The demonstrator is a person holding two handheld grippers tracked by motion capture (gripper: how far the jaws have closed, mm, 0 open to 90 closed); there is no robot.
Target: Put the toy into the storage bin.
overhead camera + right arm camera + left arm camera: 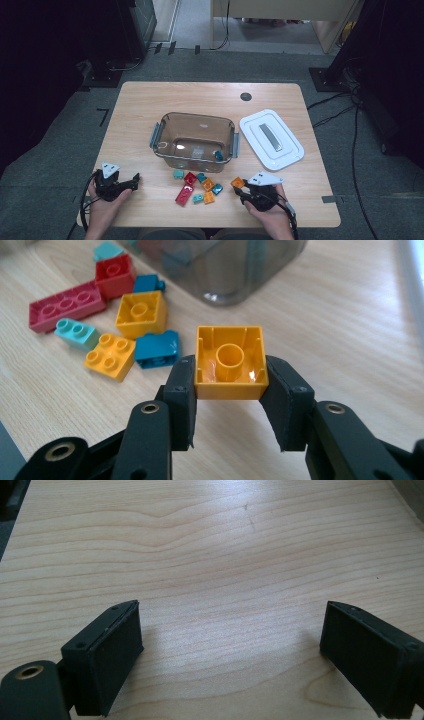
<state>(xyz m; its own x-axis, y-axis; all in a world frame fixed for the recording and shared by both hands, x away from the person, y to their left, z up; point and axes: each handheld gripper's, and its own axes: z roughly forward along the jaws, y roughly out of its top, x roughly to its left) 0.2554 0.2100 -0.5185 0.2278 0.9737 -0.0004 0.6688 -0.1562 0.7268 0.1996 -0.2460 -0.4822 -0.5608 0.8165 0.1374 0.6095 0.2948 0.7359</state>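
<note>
Your right claw (pixel 230 390) is clamped on an orange brick (pixel 230 362), hollow side up, at the near right of the desk (pixel 140 105), so this looks like the carry step. Next, lift it over the near wall of the bin (pixel 194 141) and let go inside. Your left claw (pixel 230 655) rests apart, empty, near left.

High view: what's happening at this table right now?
A person works two handheld grippers. The right gripper is shut on an orange brick, hollow side up, near the loose bricks in front of the clear bin. The left gripper hangs open over bare table. The bin's white lid lies beside it; one teal brick is inside.
</note>
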